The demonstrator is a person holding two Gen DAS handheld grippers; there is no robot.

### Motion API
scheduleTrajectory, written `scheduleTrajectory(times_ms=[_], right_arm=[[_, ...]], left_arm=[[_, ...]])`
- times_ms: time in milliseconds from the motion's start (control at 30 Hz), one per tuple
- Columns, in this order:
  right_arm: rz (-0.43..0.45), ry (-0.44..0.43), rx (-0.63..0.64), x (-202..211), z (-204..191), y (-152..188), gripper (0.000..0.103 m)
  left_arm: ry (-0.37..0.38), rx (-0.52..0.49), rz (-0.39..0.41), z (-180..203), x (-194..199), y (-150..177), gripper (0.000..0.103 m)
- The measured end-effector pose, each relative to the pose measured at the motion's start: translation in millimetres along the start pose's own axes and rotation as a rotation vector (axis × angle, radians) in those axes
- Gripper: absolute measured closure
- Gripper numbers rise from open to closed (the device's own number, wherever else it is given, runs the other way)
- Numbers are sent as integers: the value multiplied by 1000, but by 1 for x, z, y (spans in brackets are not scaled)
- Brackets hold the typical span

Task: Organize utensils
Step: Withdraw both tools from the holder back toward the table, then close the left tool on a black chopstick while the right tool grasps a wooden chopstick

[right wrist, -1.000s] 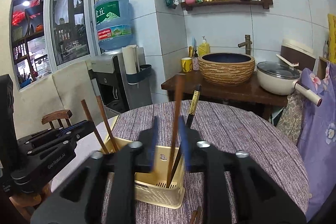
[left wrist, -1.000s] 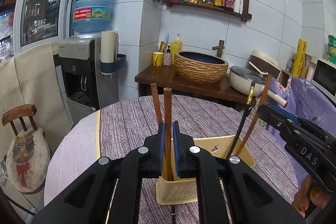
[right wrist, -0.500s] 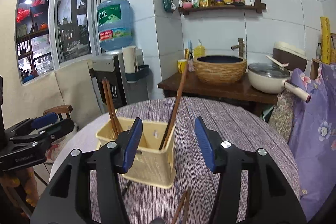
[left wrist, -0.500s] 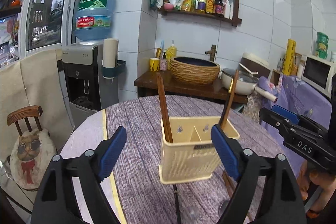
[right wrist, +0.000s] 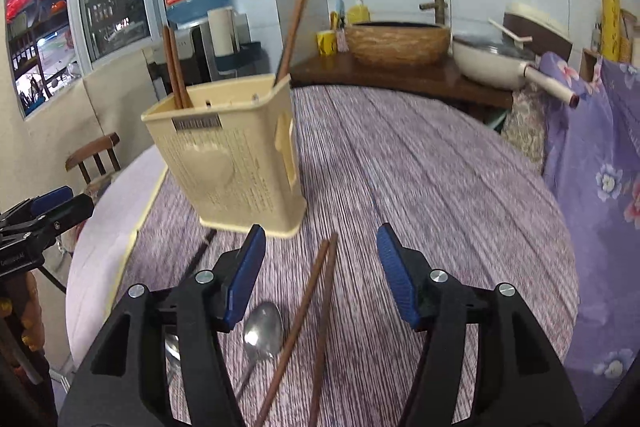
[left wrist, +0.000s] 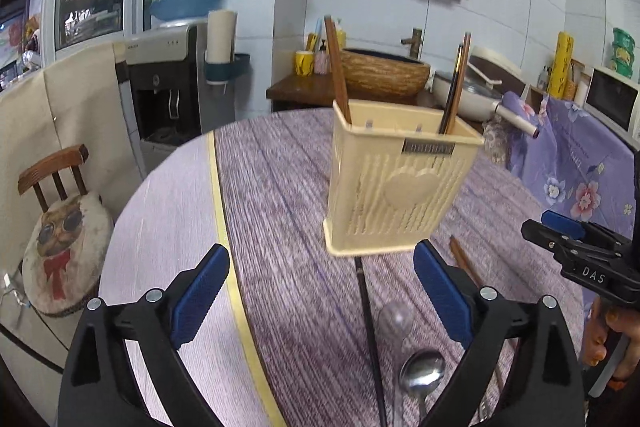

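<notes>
A cream plastic utensil holder (left wrist: 396, 183) stands on the round table; it also shows in the right wrist view (right wrist: 232, 155). Brown chopsticks (left wrist: 338, 67) stand in its left side and a brown and a black one (left wrist: 454, 87) in its right side. My left gripper (left wrist: 320, 291) is open and empty, short of the holder. My right gripper (right wrist: 320, 275) is open and empty above a pair of brown chopsticks (right wrist: 308, 319) lying on the table. A metal spoon (right wrist: 262, 327) lies beside them, and a black chopstick (left wrist: 368, 315) lies in front of the holder.
The table has a purple striped cloth (right wrist: 420, 187) with a yellow edge band (left wrist: 224, 227). A chair with a cat cushion (left wrist: 60, 239) stands at the left. A water dispenser (left wrist: 176, 67) and a wooden counter with a basin (left wrist: 384, 75) stand behind.
Both grippers opened, letting go of the chopsticks now standing in the holder, and drew back and down toward the near side of the table.
</notes>
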State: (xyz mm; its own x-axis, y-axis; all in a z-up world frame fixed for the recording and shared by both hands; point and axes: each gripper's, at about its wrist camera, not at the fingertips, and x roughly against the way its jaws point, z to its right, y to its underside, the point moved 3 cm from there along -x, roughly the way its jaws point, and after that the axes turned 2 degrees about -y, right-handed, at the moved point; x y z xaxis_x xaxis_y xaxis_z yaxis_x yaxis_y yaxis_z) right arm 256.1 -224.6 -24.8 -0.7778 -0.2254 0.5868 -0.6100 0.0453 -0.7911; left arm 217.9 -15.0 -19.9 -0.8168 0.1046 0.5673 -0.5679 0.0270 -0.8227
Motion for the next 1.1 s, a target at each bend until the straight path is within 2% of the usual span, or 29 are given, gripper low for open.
scheduleTrajectory(times_ms=[300,433,600,867,1100], right_arm=[[-117,28,-5,-18,9,40,45],[-162,30,-9,-26,8,55,50],[-215,34,-11,-38,6,67,65],[-233,62,16,-53,-1,60,72],[-251,69,14,-70,0,45,81]], left_arm=[[21,6,-136,0,-22,39,42],[36,10,-181,1,-30,49,52],[48,-6,-227,8,-40,59,58],[78,-25,-271,25,-57,59,69],[57,-49,-279,37,-81,47,77]])
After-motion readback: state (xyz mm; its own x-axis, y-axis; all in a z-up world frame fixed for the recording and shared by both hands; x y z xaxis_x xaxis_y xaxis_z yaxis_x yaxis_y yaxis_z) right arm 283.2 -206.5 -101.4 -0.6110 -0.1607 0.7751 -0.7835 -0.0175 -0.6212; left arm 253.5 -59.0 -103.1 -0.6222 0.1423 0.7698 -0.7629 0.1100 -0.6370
